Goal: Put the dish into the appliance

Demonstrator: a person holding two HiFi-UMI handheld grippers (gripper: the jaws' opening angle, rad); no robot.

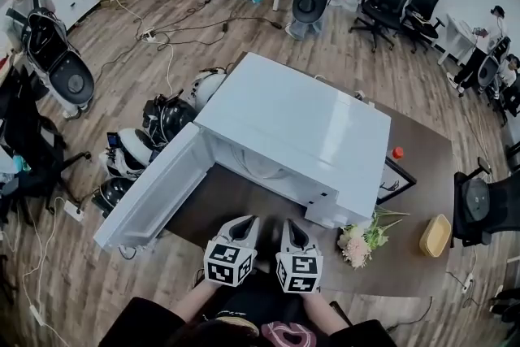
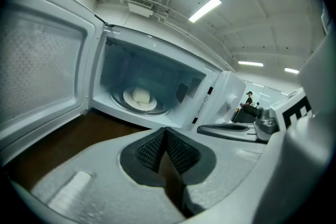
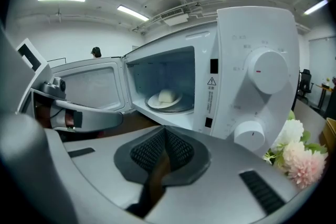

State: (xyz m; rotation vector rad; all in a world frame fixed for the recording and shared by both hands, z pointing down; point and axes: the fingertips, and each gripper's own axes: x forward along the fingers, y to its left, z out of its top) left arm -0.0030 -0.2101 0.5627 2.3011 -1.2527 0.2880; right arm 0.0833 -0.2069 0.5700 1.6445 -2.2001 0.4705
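- Dish [image 2: 128, 98], a white plate with a pale rounded lump on it, lies on the glass turntable [image 2: 160, 109] inside the microwave [image 1: 301, 126]. Neither gripper touches it.
- Left gripper [image 2: 166, 136] has its jaws pressed together with nothing between them. It points toward the open cavity from in front, above the dark table [image 1: 422, 166].
- Right gripper [image 3: 165, 134] is likewise closed all the way and empty, its ribbed pads [image 3: 178, 152] meeting along a thin line.
- In the head view the two grippers sit side by side, close to each other, at the near edge of the table. Both are short of the microwave's opening, and neither reaches into the cavity.
- The door [image 1: 150, 195] of the microwave is swung wide open to the left, hinged on the left side of the cavity.
- On the panel to the right of the cavity are two round knobs, the upper dial [image 3: 268, 71] above the lower dial [image 3: 248, 134].
- Just right of the microwave's near front corner, a bunch of pink and white flowers [image 1: 357, 244] lies on the table.
- A yellow oval basket [image 1: 435, 236] stands further right, near the table's right end.
- A small red thing [image 1: 397, 152] sits beside the microwave's far right corner.
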